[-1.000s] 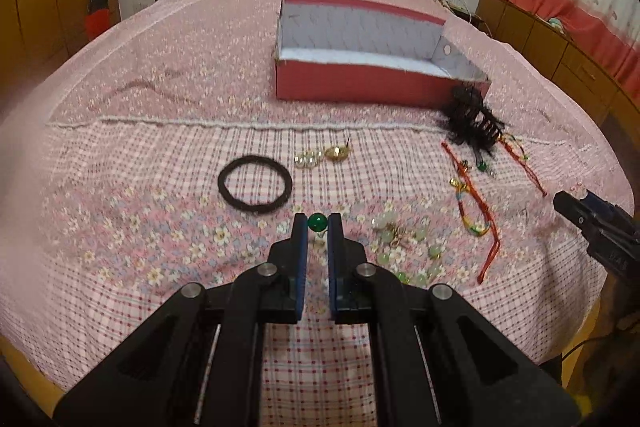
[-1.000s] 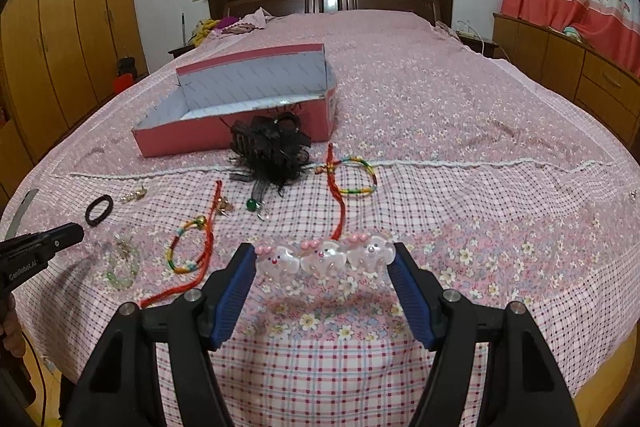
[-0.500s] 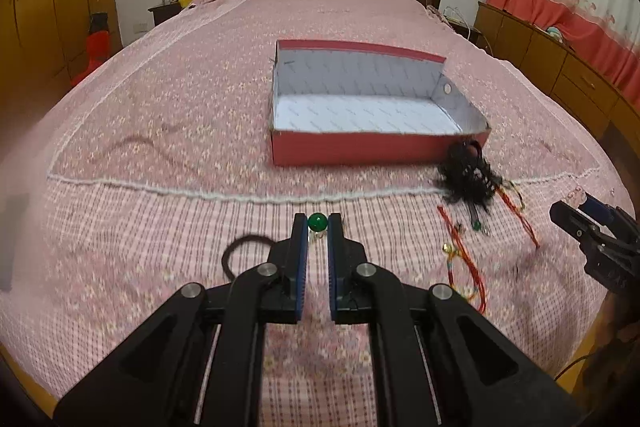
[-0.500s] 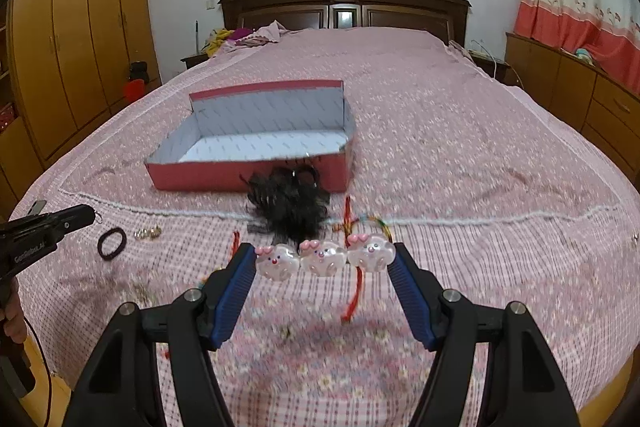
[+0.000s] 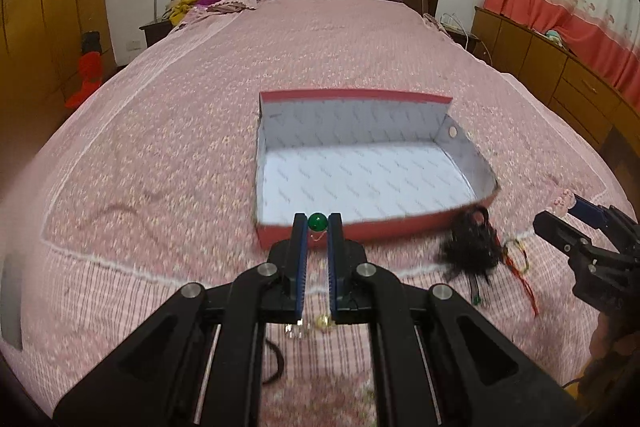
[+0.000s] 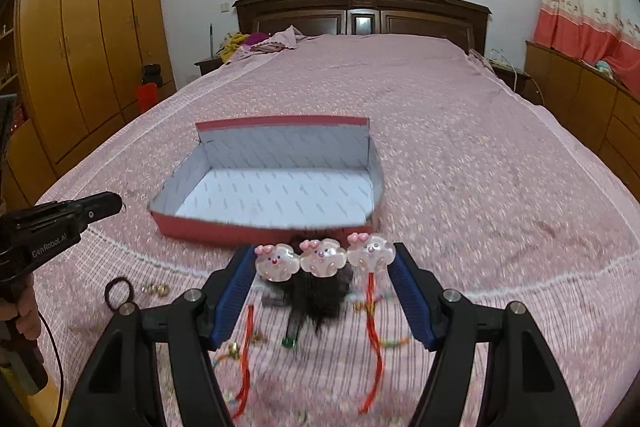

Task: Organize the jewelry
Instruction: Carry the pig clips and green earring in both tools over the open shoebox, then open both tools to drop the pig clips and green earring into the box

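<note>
My left gripper (image 5: 318,223) is shut on a small green bead (image 5: 318,222), held just in front of the near wall of the open red box (image 5: 360,227). The box's white inside shows nothing in it. My right gripper (image 6: 323,261) is shut on a pink hair clip with three bunny faces (image 6: 323,258), gripped end to end, raised before the same red box (image 6: 256,229). In the left wrist view the right gripper (image 5: 568,205) shows at the right edge. In the right wrist view the left gripper (image 6: 100,205) shows at the left.
On the pink floral bedspread lie a black hair claw (image 5: 472,247), red cord bracelets (image 6: 372,339), a black hair tie (image 6: 118,293) and gold earrings (image 6: 156,290). A dark headboard (image 6: 360,11), wardrobes and a dresser ring the bed. A person's hand (image 6: 24,315) holds the left gripper's handle.
Both grippers have risen and moved forward over the scattered jewelry toward the red box, which looks nearer and larger. Each keeps its hold on its item.
</note>
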The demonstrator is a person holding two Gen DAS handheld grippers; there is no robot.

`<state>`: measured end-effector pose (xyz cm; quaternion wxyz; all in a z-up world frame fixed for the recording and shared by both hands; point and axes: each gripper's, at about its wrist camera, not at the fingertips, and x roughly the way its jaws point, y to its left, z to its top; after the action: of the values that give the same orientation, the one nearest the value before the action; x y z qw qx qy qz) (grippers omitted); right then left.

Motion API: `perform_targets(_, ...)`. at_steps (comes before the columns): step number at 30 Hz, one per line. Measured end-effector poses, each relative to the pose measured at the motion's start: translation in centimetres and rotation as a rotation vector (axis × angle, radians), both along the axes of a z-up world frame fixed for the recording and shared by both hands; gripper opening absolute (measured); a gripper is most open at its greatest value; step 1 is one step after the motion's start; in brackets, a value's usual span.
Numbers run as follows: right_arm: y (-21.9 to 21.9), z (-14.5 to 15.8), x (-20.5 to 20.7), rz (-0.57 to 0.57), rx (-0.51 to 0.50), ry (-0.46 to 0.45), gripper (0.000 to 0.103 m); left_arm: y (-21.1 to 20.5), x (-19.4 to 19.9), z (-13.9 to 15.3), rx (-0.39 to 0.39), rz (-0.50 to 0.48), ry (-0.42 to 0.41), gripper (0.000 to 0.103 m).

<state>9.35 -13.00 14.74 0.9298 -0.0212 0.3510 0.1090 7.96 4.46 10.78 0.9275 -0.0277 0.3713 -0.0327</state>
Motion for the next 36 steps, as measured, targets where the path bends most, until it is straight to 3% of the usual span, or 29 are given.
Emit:
perform_targets(9, 1.9, -0.6, 6.6, 0.038, -0.023, 0.05, 0.07, -0.3, 5.6, 0.2, 0.019, 0.009, 0.014, 0.0)
perform_targets(15, 2.5, -2.2, 11.6, 0.024, -0.008, 0.136, 0.07, -0.5, 9.7, -1.1, -0.01, 0.013, 0.076, 0.0)
perform_targets(21, 3.3, -4.0, 15.9, 0.004, -0.008, 0.225, 0.07, -1.5, 13.4, -3.0, 0.014, 0.014, 0.139, 0.001)
perform_targets(36, 3.5, -7.6, 20.3, -0.016, -0.053, 0.363, 0.07, -2.2, 18.3, -8.5, 0.051, 0.047, 0.318, 0.001)
